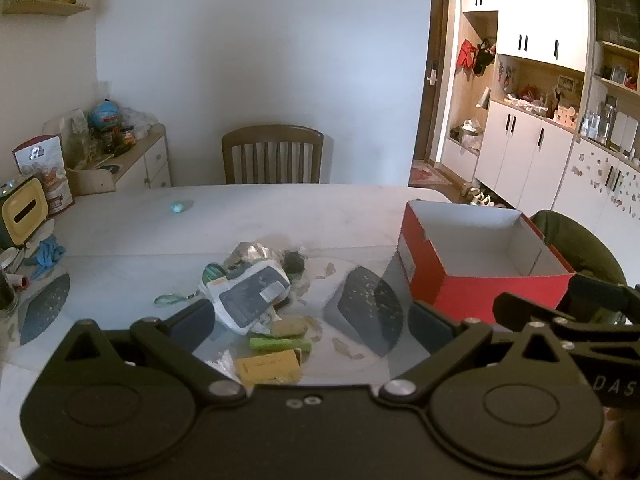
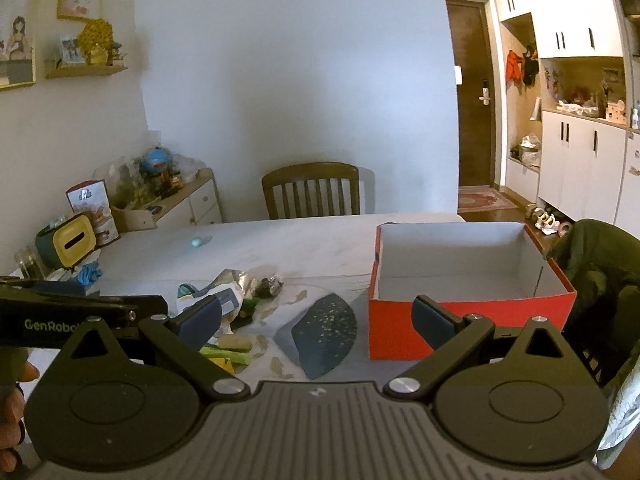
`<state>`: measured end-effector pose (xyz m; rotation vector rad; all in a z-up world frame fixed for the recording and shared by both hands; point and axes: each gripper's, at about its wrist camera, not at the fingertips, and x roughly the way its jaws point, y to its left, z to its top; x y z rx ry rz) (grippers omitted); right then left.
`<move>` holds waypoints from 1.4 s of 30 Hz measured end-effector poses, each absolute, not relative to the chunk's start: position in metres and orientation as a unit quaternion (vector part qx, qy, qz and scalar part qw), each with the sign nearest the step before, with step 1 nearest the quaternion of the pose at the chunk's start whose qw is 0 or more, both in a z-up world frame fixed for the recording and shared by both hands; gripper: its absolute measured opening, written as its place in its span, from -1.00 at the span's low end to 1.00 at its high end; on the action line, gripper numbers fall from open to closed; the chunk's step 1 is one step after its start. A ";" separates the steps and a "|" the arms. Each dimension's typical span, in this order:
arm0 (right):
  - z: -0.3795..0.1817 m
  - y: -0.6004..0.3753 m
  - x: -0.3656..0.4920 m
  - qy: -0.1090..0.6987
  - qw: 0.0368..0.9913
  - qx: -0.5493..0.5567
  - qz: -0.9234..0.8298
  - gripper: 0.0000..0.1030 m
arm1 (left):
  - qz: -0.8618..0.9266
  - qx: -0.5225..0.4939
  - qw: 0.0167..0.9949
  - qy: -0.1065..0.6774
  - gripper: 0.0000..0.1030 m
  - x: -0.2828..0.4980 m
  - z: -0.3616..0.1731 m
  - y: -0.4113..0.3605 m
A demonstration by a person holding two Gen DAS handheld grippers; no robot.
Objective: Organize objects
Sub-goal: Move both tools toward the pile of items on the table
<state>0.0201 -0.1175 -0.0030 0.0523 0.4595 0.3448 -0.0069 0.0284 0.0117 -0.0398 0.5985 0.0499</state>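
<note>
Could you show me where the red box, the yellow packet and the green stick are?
red box (image 2: 400, 332), right wrist view, on its front wall.
yellow packet (image 1: 267, 367), left wrist view, on its top face.
green stick (image 1: 280, 345), left wrist view, mid-length.

Before me on the pale tabletop (image 1: 280, 208), a loose heap: a white-and-navy packet (image 1: 250, 294) tilted on crumpled foil (image 1: 250, 252), a green stick (image 1: 280, 345), a yellow block (image 1: 269, 366) nearest me, a tan lump (image 1: 289, 327) between. To its right stands an open red box (image 1: 480, 268), white inside
</note>
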 end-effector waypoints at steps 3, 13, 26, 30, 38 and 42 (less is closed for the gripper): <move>-0.003 -0.110 0.024 0.227 0.959 0.022 0.170 0.98 | 0.017 -0.022 0.957 0.290 0.99 -0.001 0.010 0.038; -0.003 -0.072 0.042 0.224 0.963 0.009 0.153 0.98 | -0.015 -0.014 0.958 0.285 0.99 0.031 -0.002 0.076; -0.037 -0.028 0.089 0.310 0.942 -0.002 0.130 0.98 | -0.080 -0.002 0.928 0.365 0.97 0.074 -0.082 0.126; -0.054 -0.015 0.103 0.340 0.932 -0.005 0.125 0.98 | -0.097 0.020 0.920 0.380 0.93 0.078 -0.100 0.138; -0.079 0.024 0.121 0.385 0.910 -0.022 0.155 0.98 | -0.119 0.024 0.901 0.416 0.83 0.084 -0.130 0.160; -0.094 0.045 0.125 0.409 0.895 -0.031 0.176 0.98 | -0.140 0.028 0.893 0.426 0.70 0.085 -0.142 0.165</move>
